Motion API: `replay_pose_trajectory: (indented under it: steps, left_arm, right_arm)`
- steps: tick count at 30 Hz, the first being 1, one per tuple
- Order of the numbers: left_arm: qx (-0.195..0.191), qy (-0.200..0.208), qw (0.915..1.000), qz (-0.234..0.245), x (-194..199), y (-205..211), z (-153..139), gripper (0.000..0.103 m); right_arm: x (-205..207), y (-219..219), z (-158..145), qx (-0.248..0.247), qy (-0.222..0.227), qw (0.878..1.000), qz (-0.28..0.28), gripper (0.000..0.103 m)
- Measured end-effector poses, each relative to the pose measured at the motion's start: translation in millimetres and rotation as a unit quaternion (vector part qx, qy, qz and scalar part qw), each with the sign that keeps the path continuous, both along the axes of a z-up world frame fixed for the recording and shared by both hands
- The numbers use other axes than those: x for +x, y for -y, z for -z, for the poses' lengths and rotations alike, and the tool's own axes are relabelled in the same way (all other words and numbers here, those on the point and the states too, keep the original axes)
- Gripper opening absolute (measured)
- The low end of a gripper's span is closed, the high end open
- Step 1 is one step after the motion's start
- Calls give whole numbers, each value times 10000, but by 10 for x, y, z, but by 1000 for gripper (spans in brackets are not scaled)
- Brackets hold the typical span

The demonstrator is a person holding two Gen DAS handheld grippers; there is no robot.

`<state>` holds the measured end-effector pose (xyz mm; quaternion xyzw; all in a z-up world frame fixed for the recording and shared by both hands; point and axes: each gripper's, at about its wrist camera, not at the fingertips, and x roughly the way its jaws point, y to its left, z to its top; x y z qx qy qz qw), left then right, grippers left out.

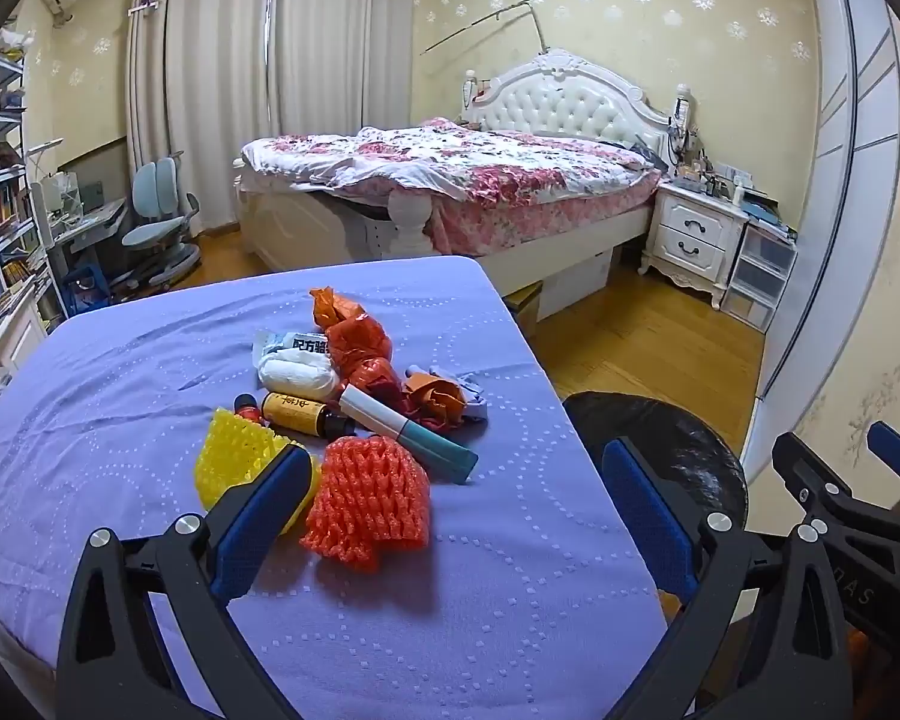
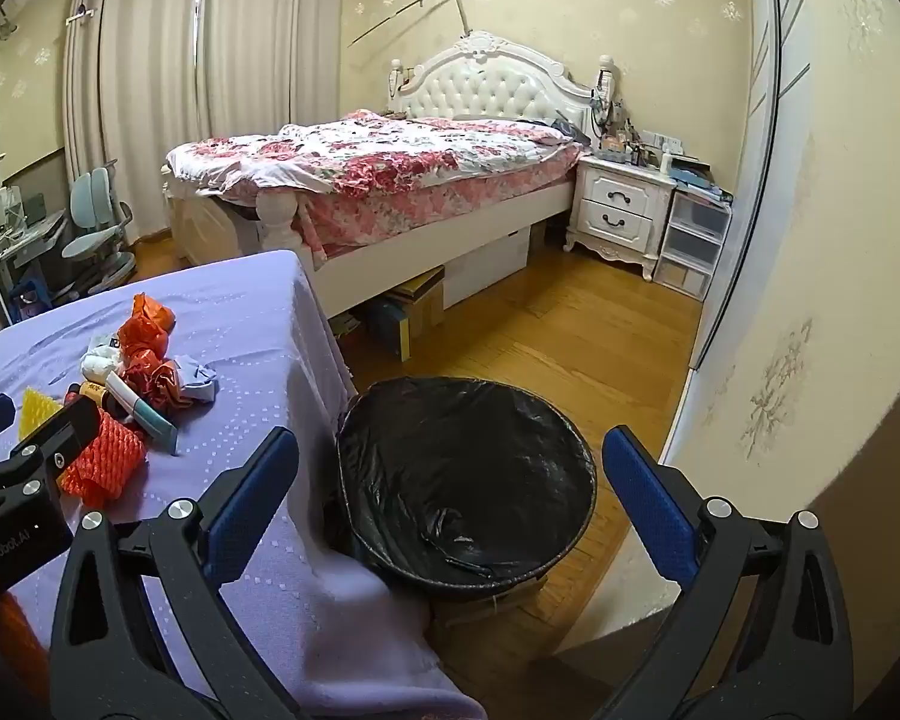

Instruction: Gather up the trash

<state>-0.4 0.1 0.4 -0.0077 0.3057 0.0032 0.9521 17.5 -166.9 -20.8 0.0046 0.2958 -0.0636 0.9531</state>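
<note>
The trash pile (image 1: 354,396) lies mid-counter (image 1: 510,600), dead ahead of the left gripper (image 1: 450,516) (nearer, jaws apart, empty); the right gripper (image 2: 450,504), equally wide, apparently hovers over the bin (image 2: 468,480).

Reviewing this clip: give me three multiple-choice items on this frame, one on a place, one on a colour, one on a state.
1. Where is the round bin with a black liner?
A. on the floor beside the purple-clothed table
B. on the bed
C. on the table

2. Which colour is the foam fruit net nearest the left gripper?
A. green
B. orange-red
C. white

3. How is the right gripper?
A. shut on a bottle
B. shut, empty
C. open, empty

Key: A, the bin stands on wood flooring at the table's edge; B, its mesh is orange-red; C, its blue pads stand wide apart.
</note>
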Motion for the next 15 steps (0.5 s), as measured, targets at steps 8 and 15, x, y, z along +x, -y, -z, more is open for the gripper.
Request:
replay_pose_trajectory:
  steps: [8,15]
  left_arm:
    - [59,51,10000,25,-24,47,3,97]
    - [116,-3,9999,0,1,49,62,97]
  right_arm:
    - [4,2,13,-1,-21,10000,11,99]
    - [9,12,17,30,-48,10000,12,99]
